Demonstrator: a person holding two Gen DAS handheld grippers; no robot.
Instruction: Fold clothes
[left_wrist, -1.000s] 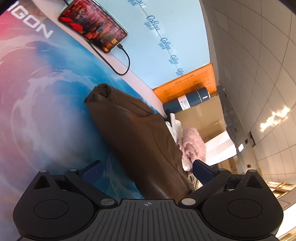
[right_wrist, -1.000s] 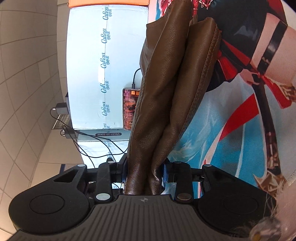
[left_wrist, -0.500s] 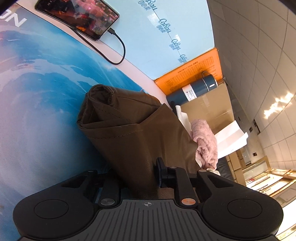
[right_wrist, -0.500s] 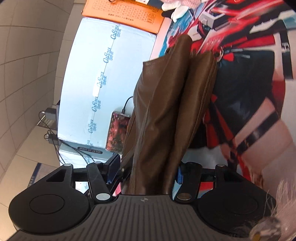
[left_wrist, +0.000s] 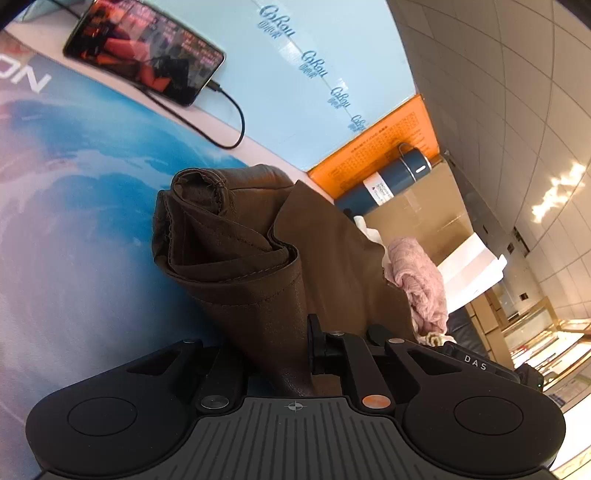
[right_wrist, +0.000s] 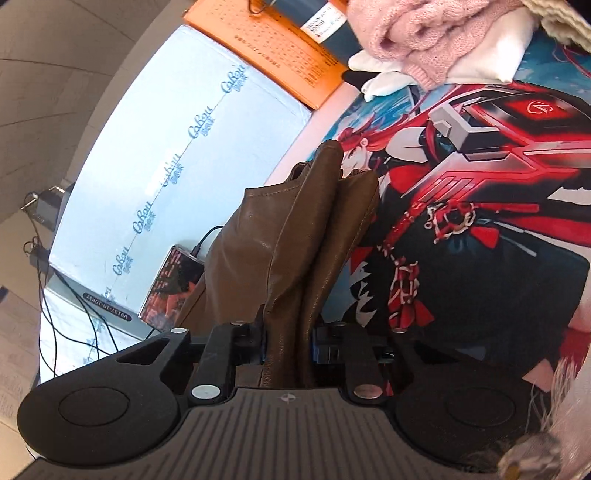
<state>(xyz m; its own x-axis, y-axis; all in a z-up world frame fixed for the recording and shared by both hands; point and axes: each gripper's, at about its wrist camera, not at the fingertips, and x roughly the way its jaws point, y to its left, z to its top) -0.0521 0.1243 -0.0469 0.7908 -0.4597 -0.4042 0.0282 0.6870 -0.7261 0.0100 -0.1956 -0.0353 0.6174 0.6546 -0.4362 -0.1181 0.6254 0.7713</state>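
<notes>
A big picture mat (left_wrist: 74, 240) covers the worktop. On it lies the folded brown garment (left_wrist: 258, 266). The left tongs (left_wrist: 280, 354) and right tongs (right_wrist: 288, 347) are closing, each seemingly pinching an end.

A printed mat (left_wrist: 66, 229) covers the table here — blue swirls on the left of the left wrist view, a red and black character print (right_wrist: 480, 192) across the right of the right wrist view. The brown garment (left_wrist: 236, 258) lies bunched at centre frame on the mat. Upper left, a phone (left_wrist: 147, 55) with its cable (left_wrist: 229, 122) rests on the pale strip beside the mat. At right — a pink knit (left_wrist: 421, 284) on white cloth (right_wrist: 487, 62), with a dark blue bottle (left_wrist: 384, 184) on its side nearby.
</notes>
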